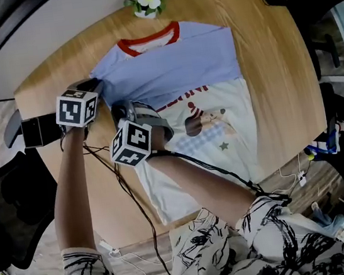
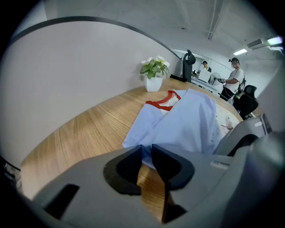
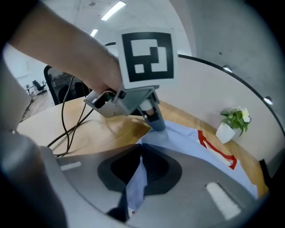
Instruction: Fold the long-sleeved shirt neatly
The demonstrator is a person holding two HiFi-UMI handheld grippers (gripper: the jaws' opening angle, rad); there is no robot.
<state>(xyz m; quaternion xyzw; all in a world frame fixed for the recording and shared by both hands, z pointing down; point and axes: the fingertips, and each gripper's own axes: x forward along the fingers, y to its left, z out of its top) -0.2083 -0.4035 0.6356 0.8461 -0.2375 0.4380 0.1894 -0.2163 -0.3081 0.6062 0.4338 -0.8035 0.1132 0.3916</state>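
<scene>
L claw (image 2: 147,150) & R claw (image 3: 140,156) each pinched the shirt (image 1: 174,63) edge. Seemed best to lift the 2 together, cloth kept flat.

The shirt (image 1: 191,185) lay spread on the wooden table (image 1: 268,50), with its red-trimmed collar (image 1: 149,40) at the far side and its hem at the near side. The upper part and sleeves were light blue. The body was white with a cartoon print (image 1: 204,119). One blue sleeve (image 1: 182,75) seemed folded across the chest, covering the print's top. The left blue edge was bunched.
</scene>
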